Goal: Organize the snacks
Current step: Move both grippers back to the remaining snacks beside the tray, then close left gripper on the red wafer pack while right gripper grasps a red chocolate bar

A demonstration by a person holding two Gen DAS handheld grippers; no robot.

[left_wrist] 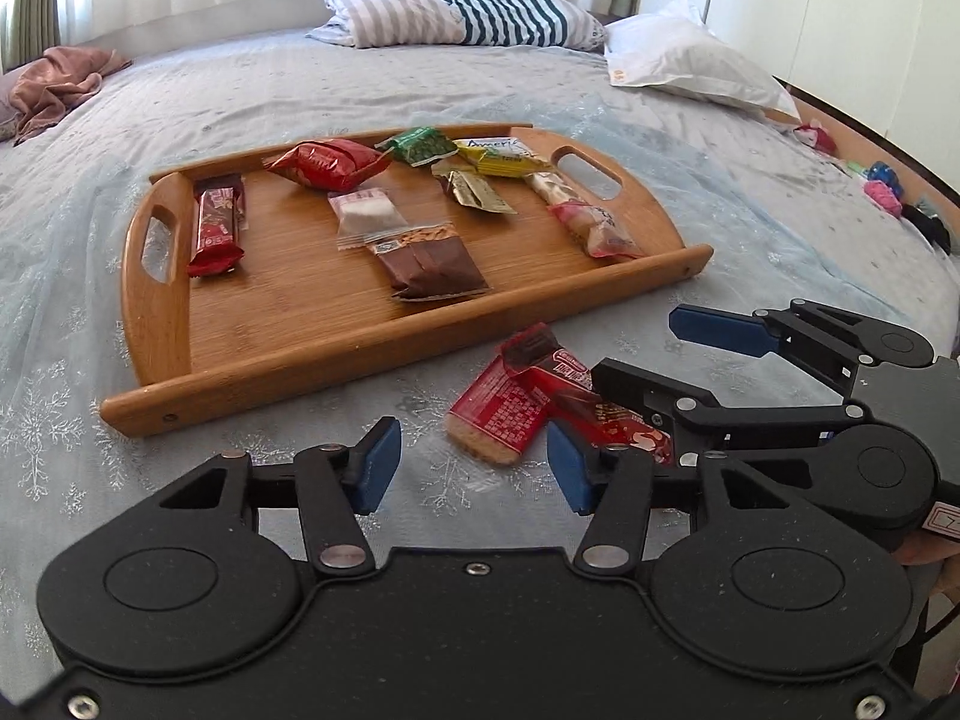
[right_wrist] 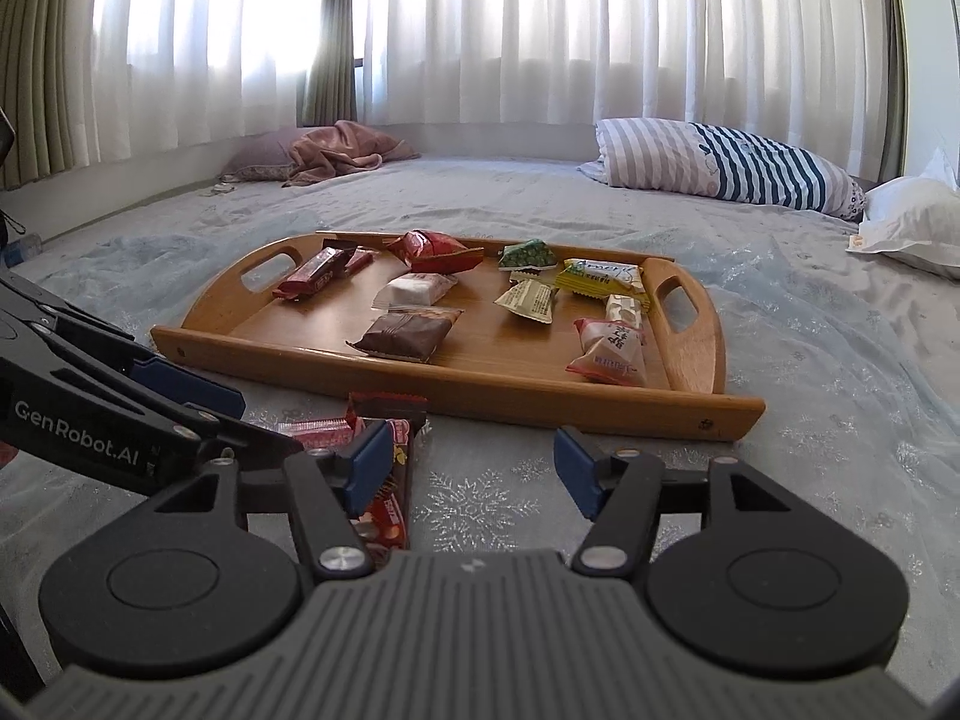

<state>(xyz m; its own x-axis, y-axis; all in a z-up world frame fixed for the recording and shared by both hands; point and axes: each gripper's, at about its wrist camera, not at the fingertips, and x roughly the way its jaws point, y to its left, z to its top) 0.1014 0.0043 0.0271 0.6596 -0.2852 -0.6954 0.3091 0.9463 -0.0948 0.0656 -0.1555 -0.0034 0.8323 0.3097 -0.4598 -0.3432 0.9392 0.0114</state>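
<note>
Two red snack packets (left_wrist: pixel 510 414) lie on the bedspread just near of the wooden tray (left_wrist: pixel 288 324) (other snacks sit inside). Left gripper (left_wrist: pixel 468 468) and right gripper (right_wrist: pixel 465 468) both hover spread apart, holding nothing.

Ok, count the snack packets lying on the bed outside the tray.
2, both just in front of the wooden tray: a red wafer packet and a long red-and-brown bar overlapping it, partly hidden behind the right gripper. More may be hidden under the grippers.
</note>
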